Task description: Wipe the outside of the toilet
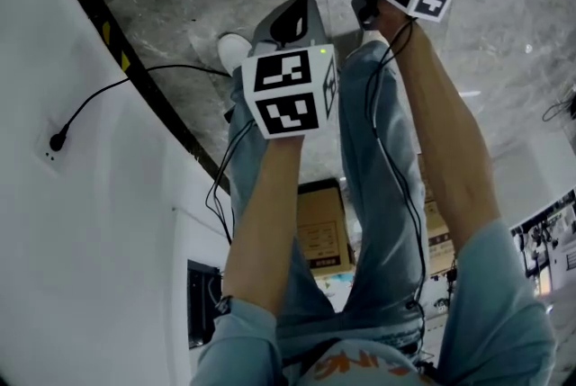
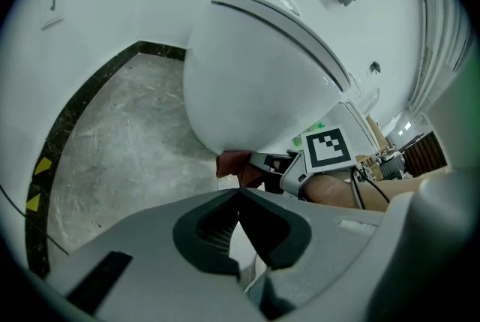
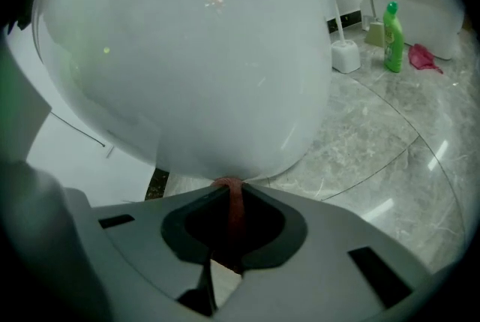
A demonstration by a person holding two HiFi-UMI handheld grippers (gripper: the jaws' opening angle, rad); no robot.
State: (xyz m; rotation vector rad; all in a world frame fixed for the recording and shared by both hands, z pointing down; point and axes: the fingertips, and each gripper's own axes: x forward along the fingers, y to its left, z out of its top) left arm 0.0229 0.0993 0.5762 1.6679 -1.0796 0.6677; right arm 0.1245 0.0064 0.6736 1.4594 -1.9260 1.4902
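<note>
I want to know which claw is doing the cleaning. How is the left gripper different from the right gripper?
The right gripper pinches a red cloth; the left gripper pinches nothing. The right gripper presses its cloth against the underside of the white toilet; the left gripper hangs back, apart from the toilet. Both have their jaws together, and both point at the toilet.

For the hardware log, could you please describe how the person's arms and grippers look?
Both the left gripper and right gripper have pale grey plastic bodies with dark fingers. Each carries a white cube with black square markers. Thin black cables trail back beside the forearms. The person wears light blue short sleeves.
</note>
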